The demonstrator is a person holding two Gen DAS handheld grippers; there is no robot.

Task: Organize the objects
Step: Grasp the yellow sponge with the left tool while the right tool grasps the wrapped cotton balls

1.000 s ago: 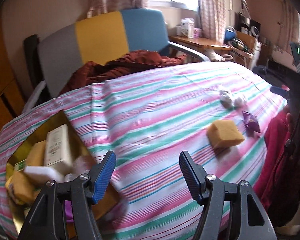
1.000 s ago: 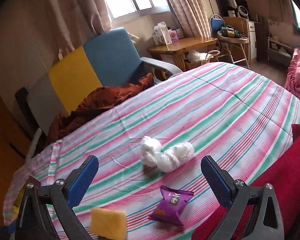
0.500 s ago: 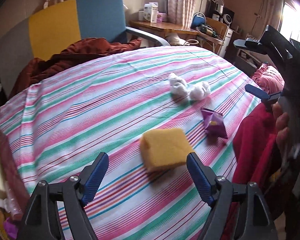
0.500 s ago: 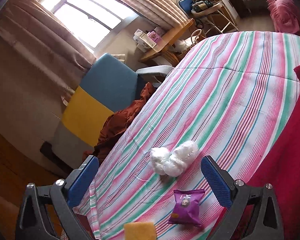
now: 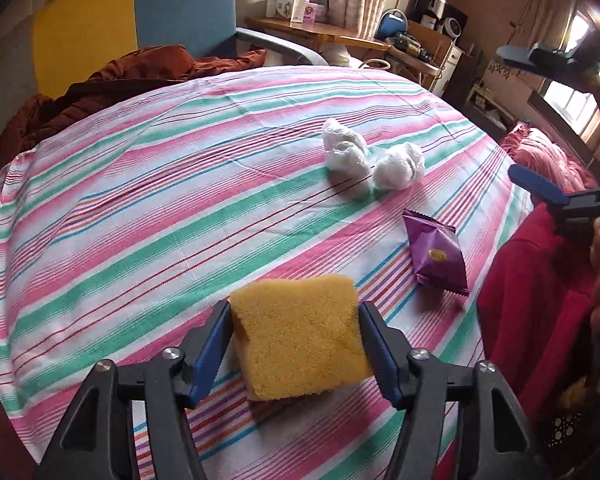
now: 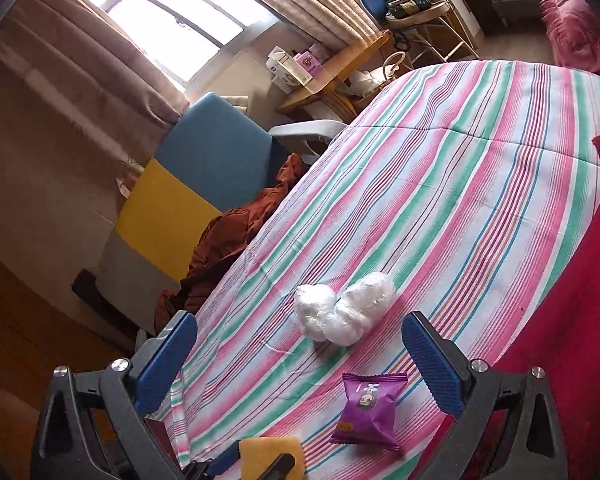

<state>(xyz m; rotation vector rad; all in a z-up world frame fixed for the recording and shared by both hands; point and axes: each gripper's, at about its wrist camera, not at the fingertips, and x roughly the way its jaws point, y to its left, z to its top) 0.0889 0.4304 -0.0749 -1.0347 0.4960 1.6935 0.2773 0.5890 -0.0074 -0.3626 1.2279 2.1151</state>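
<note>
Left gripper (image 5: 296, 340) jaws closing, pads touching both sides of the sponge (image 5: 300, 336) near the bed's (image 5: 140, 216) front edge. Right gripper (image 6: 300, 356) jaws apart, empty, over the purple packet (image 6: 366, 412).

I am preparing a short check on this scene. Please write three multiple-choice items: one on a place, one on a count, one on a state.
1. The purple snack packet lies
A. right of the yellow sponge
B. on the chair
C. under the sponge

2. White plastic-wrapped bundles on the striped cloth:
A. one
B. two
C. four

3. The right tongs are
A. shut on the packet
B. shut on a bundle
C. open, empty

Answers: 1 A, left wrist view shows it; 2 B, two lumps together; 3 C, nothing between the pads.
</note>
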